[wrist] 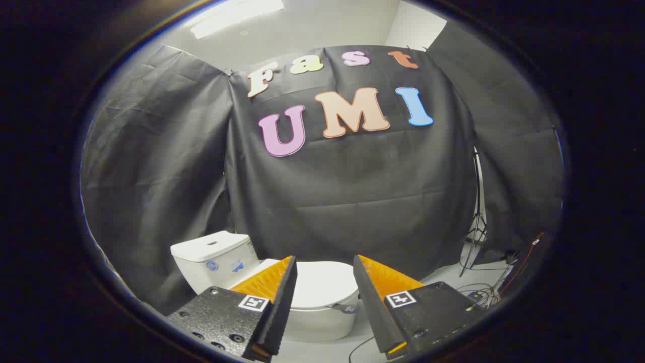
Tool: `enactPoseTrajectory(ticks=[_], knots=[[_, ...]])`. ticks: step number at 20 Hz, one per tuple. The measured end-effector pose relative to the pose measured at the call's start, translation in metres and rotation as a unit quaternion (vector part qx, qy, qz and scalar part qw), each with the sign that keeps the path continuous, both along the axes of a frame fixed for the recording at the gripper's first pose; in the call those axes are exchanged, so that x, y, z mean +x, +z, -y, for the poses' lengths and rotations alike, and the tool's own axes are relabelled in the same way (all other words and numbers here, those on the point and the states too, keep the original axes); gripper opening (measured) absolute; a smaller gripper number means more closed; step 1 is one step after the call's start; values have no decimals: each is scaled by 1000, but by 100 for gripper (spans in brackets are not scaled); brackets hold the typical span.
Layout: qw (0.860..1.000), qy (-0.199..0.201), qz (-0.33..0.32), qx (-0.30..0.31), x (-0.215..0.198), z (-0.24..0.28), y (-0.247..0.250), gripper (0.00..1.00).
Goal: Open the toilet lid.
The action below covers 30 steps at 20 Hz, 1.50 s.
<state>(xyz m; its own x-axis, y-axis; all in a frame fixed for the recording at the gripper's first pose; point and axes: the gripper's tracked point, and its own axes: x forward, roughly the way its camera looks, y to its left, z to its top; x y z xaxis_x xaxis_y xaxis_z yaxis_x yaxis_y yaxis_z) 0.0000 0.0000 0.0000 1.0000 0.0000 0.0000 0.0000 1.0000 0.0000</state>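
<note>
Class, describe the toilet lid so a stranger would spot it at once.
Find the white toilet before the black cloth wall. Right of its boxy tank, the lid lies shut, seen beyond the open gripper fingers: a smooth, flat white oval.

Black cloth walls (352, 191) over a pale floor (443, 275) (ceiling light (237, 15) above, tripod (476, 222) beside).

Seemingly open air above toilet lid (326, 283)
</note>
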Motion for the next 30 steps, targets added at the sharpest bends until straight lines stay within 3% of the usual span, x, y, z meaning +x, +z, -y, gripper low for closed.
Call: enactPoseTrajectory(ticks=[30], knots=[[993,-9,-18,115,9,23,-38,69]])
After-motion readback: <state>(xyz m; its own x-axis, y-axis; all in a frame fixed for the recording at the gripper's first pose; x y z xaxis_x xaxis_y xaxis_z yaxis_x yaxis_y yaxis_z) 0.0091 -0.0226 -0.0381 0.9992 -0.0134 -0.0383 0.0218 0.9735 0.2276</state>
